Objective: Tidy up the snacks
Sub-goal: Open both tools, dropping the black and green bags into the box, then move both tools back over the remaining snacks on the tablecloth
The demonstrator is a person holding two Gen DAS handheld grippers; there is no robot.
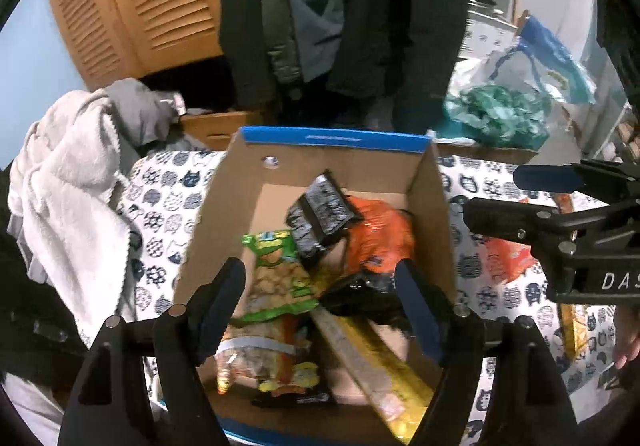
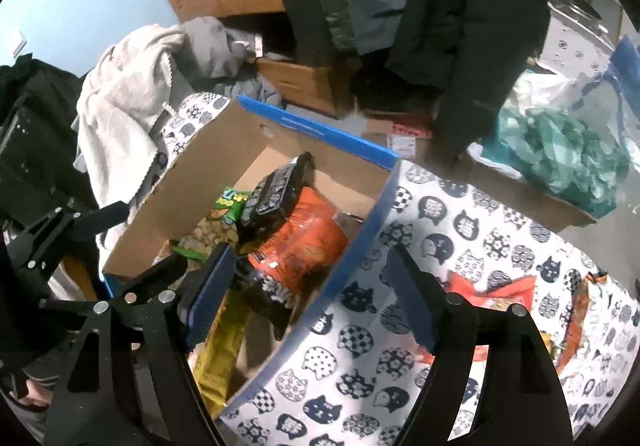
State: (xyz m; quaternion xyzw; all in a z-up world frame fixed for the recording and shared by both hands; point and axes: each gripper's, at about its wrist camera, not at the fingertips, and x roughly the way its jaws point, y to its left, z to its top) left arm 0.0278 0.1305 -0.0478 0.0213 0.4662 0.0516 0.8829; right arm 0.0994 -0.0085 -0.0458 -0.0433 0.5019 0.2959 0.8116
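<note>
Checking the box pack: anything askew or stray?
Black packet sits tilted atop the orange bag, poking up in the cardboard box. Red-orange packets lie outside on the cat-print cloth.

Cat-print bedcover [image 2: 460, 230] carries box [image 1: 224, 205], perhaps snack packets [image 2: 500, 292].

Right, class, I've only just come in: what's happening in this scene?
A person holding two grippers is sorting snacks into a cardboard box on a cat-print cloth. The left gripper hangs open over the box, gripping nothing. The right gripper is open too, straddling the box's edge. Inside lie an orange bag, a green packet, a black packet and a gold pack. More red and orange packets wait on the cloth.
</note>
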